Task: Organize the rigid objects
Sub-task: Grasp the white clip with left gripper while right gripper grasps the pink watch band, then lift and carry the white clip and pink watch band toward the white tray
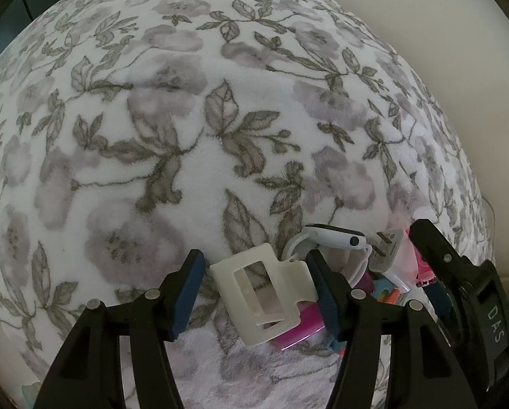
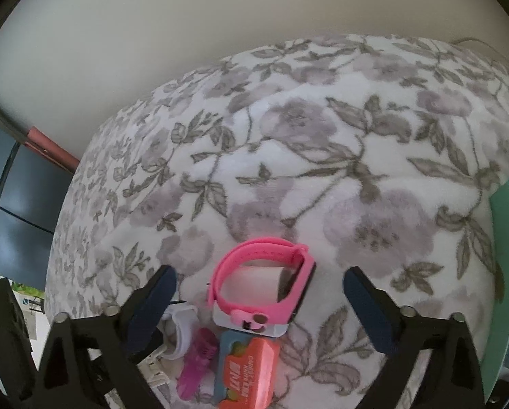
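In the left wrist view my left gripper [image 1: 254, 286] is open around a cream hair claw clip [image 1: 264, 289] that lies on the floral blanket [image 1: 186, 136]. Behind its right finger lie a white smartwatch [image 1: 332, 238], a white plug adapter [image 1: 389, 255] and a magenta item [image 1: 295, 330]. In the right wrist view my right gripper [image 2: 259, 289] is open, and a pink smartwatch [image 2: 264, 286] sits between its fingers. An orange box [image 2: 247, 371], a magenta clip [image 2: 196, 364] and a white watch [image 2: 181, 330] lie just below.
The right gripper's black body [image 1: 465, 293] stands at the right in the left wrist view. A mint green box [image 2: 506, 272] stands at the right edge of the right wrist view. A beige wall [image 2: 186, 34] runs behind the blanket. Dark furniture [image 2: 19, 211] is at the left.
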### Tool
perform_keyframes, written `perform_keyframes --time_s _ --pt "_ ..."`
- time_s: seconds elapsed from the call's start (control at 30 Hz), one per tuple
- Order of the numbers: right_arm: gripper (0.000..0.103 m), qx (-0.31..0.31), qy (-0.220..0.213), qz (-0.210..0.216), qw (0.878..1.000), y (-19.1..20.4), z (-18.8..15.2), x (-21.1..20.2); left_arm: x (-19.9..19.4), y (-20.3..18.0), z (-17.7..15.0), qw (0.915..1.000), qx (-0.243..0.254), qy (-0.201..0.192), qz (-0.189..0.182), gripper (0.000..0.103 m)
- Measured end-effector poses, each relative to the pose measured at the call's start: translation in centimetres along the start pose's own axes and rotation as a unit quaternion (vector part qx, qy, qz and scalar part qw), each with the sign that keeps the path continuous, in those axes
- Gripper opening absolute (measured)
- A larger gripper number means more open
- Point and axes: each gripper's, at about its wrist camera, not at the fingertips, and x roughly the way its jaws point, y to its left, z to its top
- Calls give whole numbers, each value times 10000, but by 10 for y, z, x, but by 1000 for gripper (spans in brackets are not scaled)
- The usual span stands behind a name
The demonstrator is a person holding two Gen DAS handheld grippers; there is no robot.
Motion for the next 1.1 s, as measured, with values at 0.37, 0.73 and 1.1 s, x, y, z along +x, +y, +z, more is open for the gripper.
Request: perform_keyframes --time_s 0.37,0.73,1.1 --pt "59 26 -27 -31 10000 -5 -1 -7 -1 -2 -2 9998 -27 7 -204 55" --pt "58 73 -315 -41 9995 -11 -2 -35 -22 11 3 9992 -195 -238 -274 55" --pt "58 301 -782 -237 9962 -31 -18 -99 -71 -20 -4 9956 203 -829 -374 55"
